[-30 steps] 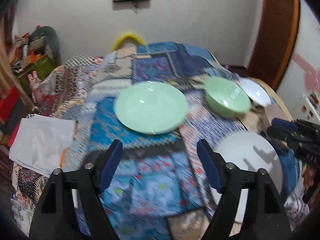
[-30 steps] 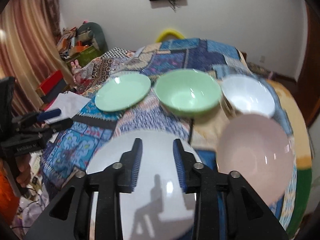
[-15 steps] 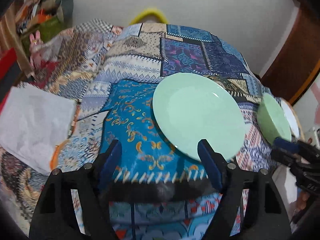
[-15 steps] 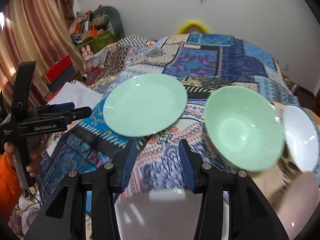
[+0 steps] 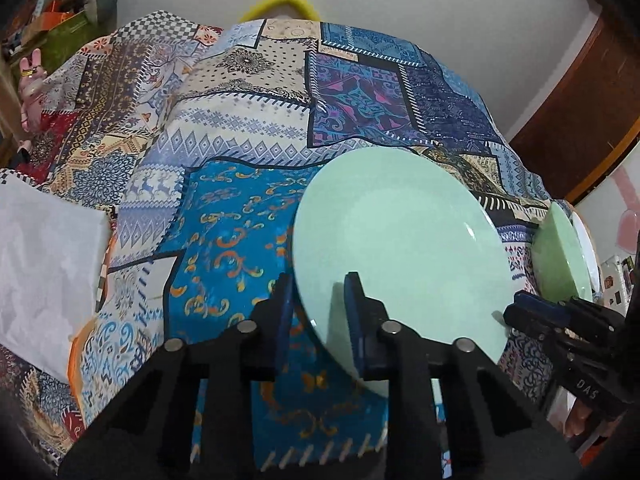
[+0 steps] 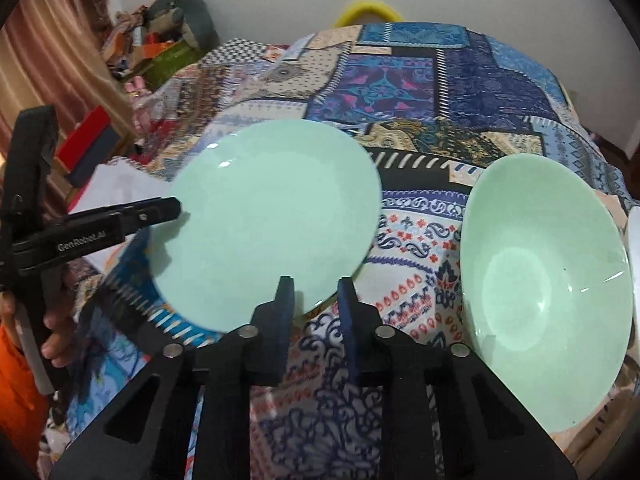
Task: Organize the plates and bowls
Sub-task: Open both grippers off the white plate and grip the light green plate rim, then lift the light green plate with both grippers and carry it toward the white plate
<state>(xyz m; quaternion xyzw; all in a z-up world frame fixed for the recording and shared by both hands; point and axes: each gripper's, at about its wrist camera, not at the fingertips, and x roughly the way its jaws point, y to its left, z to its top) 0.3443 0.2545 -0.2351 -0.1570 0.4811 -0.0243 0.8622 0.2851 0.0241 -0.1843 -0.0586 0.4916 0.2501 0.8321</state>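
A mint green plate point(image 5: 400, 252) lies on the patchwork cloth point(image 5: 240, 128); it also shows in the right wrist view point(image 6: 264, 220). My left gripper point(image 5: 318, 304) has closed onto the plate's near left rim, one finger on each side. My right gripper point(image 6: 314, 304) is narrowly parted at the plate's near right rim, with the rim just between its fingertips. A green bowl point(image 6: 548, 296) sits to the right of the plate, also in the left wrist view point(image 5: 560, 260). A white bowl's edge point(image 5: 588, 248) shows behind it.
A white paper sheet point(image 5: 44, 264) lies on the cloth at the left. Clutter and boxes point(image 6: 160, 48) stand on the floor at the far left. A yellow chair back point(image 6: 366, 8) rises behind the table. A wooden door point(image 5: 576, 120) is at the right.
Both grippers moved forward and down to the green plate. The left gripper narrowed from wide open onto its rim. The white plate and pink bowl left the right wrist view.
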